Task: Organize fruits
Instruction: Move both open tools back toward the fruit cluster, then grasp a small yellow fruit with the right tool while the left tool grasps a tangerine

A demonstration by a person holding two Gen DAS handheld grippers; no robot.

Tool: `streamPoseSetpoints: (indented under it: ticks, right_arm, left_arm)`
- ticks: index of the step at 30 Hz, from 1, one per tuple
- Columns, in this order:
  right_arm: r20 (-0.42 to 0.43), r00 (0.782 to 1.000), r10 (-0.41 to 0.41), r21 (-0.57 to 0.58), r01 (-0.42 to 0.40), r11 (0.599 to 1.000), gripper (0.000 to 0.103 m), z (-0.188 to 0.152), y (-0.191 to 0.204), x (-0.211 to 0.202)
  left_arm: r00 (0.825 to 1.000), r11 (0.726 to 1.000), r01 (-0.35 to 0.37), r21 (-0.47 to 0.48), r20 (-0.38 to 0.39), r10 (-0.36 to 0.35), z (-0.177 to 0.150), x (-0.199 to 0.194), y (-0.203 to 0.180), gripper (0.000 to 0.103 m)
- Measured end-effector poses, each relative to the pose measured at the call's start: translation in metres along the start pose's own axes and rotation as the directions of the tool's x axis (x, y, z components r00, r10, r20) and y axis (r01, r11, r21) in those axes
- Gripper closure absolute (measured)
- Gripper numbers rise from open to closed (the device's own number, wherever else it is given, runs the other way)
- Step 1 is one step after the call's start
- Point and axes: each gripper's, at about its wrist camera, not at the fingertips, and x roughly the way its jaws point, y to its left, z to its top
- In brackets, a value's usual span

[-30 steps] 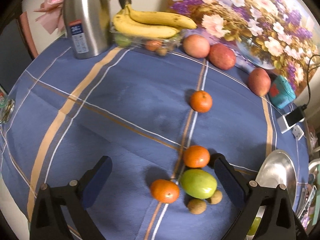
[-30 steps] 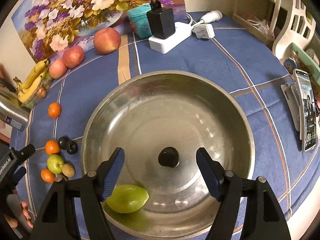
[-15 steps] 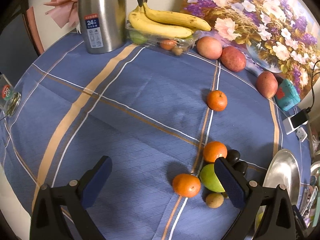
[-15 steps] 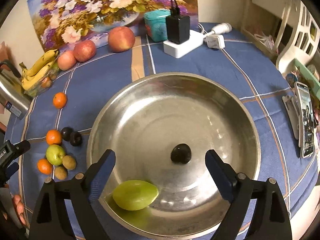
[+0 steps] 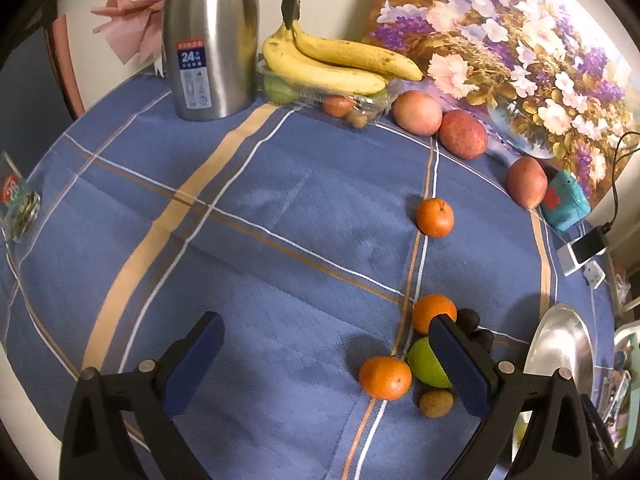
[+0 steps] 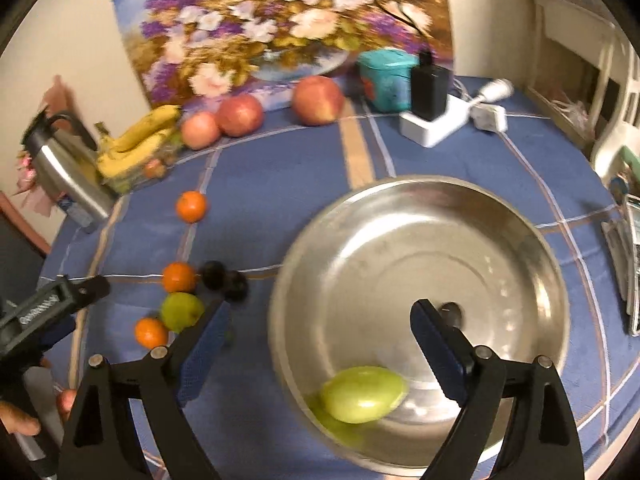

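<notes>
Both claws stand wide and empty. Right gripper (image 6: 316, 346) hangs over the steel bowl (image 6: 520, 236), a green fruit (image 6: 362, 394) below its tips. Left gripper (image 5: 326, 362) has a green apple (image 5: 426, 364) and tangerine (image 5: 385, 377) by its right finger.

Blue-clothed table (image 5: 280, 208) w/ loose fruit, steel bowl (image 6: 520, 216)

One readable label
The flask (image 5: 212, 36) bears a blue label reading "24"; its smaller print is illegible.
</notes>
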Motion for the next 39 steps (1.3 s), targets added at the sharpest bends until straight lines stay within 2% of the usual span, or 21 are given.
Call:
streamPoseSetpoints:
  ticks: [2,6,11,17,20,23,25,33,39]
  right_arm:
    - [0.002,0.999,0.035,-0.007,-0.035,0.999,0.012,0.001,0.010,0.000]
    - [0.003,0.999,0.042,-0.044,-0.041,0.998,0.012,0.000,0.029,0.002]
    - [0.000,0.995,0.098,-0.033,-0.098,0.995,0.012,0.001,0.046,0.004]
    - [-0.032,0.996,0.087,-0.071,-0.089,0.994,0.013,0.000,0.062,0.017]
    - [-0.060,0.994,0.086,-0.078,-0.091,0.993,0.026,-0.001,0.065,0.026]
    - [-0.082,0.993,0.085,-0.080,-0.092,0.993,0.028,-0.001,0.066,0.034]
    - [-0.099,0.992,0.083,-0.081,-0.091,0.993,0.040,-0.001,0.066,0.039]
    - [-0.148,0.985,0.087,-0.088,-0.101,0.991,0.040,-0.003,0.065,0.052]
    - [-0.195,0.977,0.091,-0.073,-0.107,0.992,0.052,-0.007,0.061,0.063]
  left_arm:
    - [1.000,1.000,0.004,0.003,0.009,-0.004,0.002,-0.002,0.002,0.000]
    - [1.000,1.000,0.006,0.010,0.027,-0.006,0.005,-0.005,0.007,0.000]
    - [0.999,0.999,0.032,-0.002,0.029,-0.032,0.007,-0.005,0.012,0.000]
    - [0.999,0.999,0.035,-0.003,0.027,-0.034,0.009,-0.005,0.015,0.000]
    - [0.999,0.999,0.039,-0.005,0.011,-0.039,0.010,-0.002,0.016,0.000]
    - [0.998,0.998,0.056,-0.022,0.005,-0.056,0.011,0.001,0.018,0.000]
    - [0.998,0.998,0.059,-0.024,0.000,-0.059,0.011,0.003,0.018,0.000]
    - [0.999,0.999,0.042,0.019,-0.022,-0.041,0.008,0.013,0.010,0.000]
    - [0.995,0.997,0.058,0.046,-0.078,-0.054,0.002,0.025,0.003,0.000]
